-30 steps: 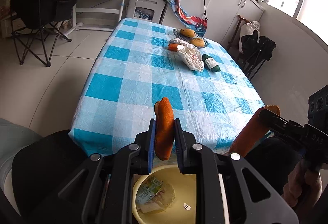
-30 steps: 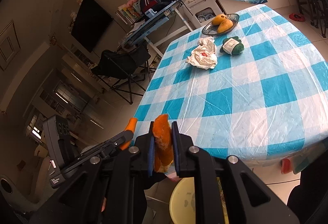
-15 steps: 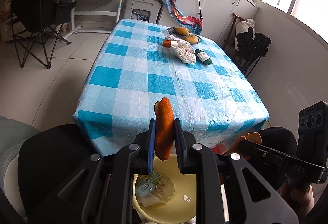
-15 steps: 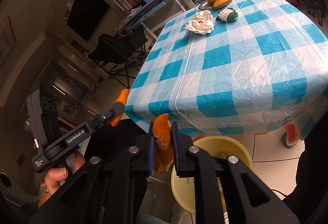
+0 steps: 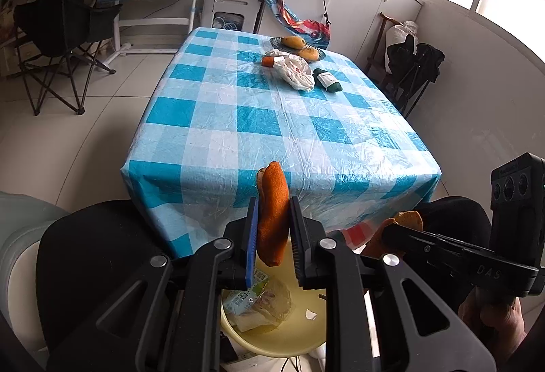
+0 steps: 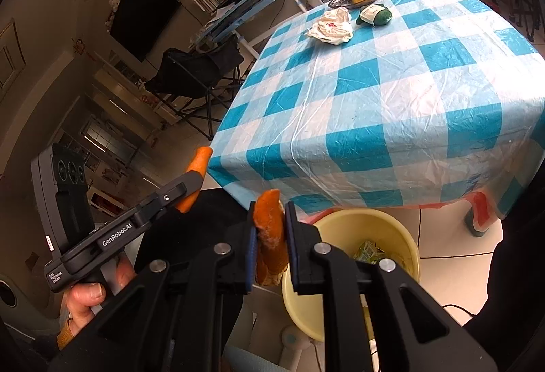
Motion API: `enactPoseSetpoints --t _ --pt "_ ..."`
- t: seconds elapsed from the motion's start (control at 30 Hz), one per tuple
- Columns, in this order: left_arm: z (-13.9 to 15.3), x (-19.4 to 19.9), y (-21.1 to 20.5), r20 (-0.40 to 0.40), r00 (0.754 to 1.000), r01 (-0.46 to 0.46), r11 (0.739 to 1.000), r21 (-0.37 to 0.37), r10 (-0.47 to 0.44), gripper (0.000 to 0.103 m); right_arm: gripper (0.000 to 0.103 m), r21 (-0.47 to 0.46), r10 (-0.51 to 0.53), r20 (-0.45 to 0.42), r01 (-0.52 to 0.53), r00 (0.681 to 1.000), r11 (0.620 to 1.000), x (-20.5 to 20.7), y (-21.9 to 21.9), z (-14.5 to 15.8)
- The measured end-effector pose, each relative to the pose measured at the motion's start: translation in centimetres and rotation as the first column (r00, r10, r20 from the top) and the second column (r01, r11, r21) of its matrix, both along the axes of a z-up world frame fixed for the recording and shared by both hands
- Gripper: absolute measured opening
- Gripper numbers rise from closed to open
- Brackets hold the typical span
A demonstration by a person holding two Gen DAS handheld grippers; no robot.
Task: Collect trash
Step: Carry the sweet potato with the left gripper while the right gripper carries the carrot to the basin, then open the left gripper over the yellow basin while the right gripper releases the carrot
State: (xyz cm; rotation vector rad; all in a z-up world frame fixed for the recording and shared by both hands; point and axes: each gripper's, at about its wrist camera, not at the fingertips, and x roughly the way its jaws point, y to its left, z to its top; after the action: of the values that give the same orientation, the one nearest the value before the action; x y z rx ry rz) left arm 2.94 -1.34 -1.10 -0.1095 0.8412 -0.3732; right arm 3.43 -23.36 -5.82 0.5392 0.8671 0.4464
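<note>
My left gripper (image 5: pixel 272 236) is shut on a strip of orange peel (image 5: pixel 272 208) that sticks up between its pads. My right gripper (image 6: pixel 269 236) is shut on a second orange peel (image 6: pixel 269 229). Both hang off the near edge of the table, above a yellow bin (image 5: pixel 299 334) (image 6: pixel 402 236) that holds a green wrapper (image 6: pixel 368 251) and crumpled plastic (image 5: pixel 269 304). In the left wrist view the right gripper (image 5: pixel 402 225) comes in from the right with its peel. In the right wrist view the left gripper (image 6: pixel 194 181) comes in from the left.
The table wears a blue-and-white checked cloth (image 5: pixel 272 120). At its far end lie a crumpled white bag (image 5: pixel 294 72), a green bottle (image 5: pixel 327 81) and a plate with mangoes (image 5: pixel 298 47). A black folding chair (image 5: pixel 58 31) stands left; dark clothing covers a person's legs below.
Both grippers drew back from over the table's front edge to above the yellow bin, each keeping its peel. The table now sits farther away in both views.
</note>
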Motion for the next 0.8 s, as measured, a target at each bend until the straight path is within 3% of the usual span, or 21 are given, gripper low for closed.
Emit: enactPoseSetpoints --t 0.33,0.47,0.7,0.8 --pt "-0.7 -0.2 -0.3 -0.029 0.999 0.02 1.0 0.002 -0.02 0.017 0.021 -0.021 0.0 -0.03 -0.001 1.0 1.0 0.2 0.3 -0.6" --pt "-1.1 -0.1 -0.5 -0.048 0.998 0.03 1.0 0.005 -0.03 0.017 0.041 -0.023 -0.027 -0.019 0.027 0.999 0.999 0.0 -0.1 -0.5" --pt "-1.9 0.0 -0.8 -0.091 0.995 0.044 0.999 0.016 -0.042 0.018 0.046 -0.008 -0.055 -0.007 0.055 0.998 0.998 -0.3 -0.6 -0.3" --pt "-2.0 0.0 -0.8 -0.096 0.995 0.036 0.999 0.023 -0.034 0.033 0.05 -0.006 -0.067 -0.004 0.067 0.998 0.998 -0.3 -0.8 -0.3"
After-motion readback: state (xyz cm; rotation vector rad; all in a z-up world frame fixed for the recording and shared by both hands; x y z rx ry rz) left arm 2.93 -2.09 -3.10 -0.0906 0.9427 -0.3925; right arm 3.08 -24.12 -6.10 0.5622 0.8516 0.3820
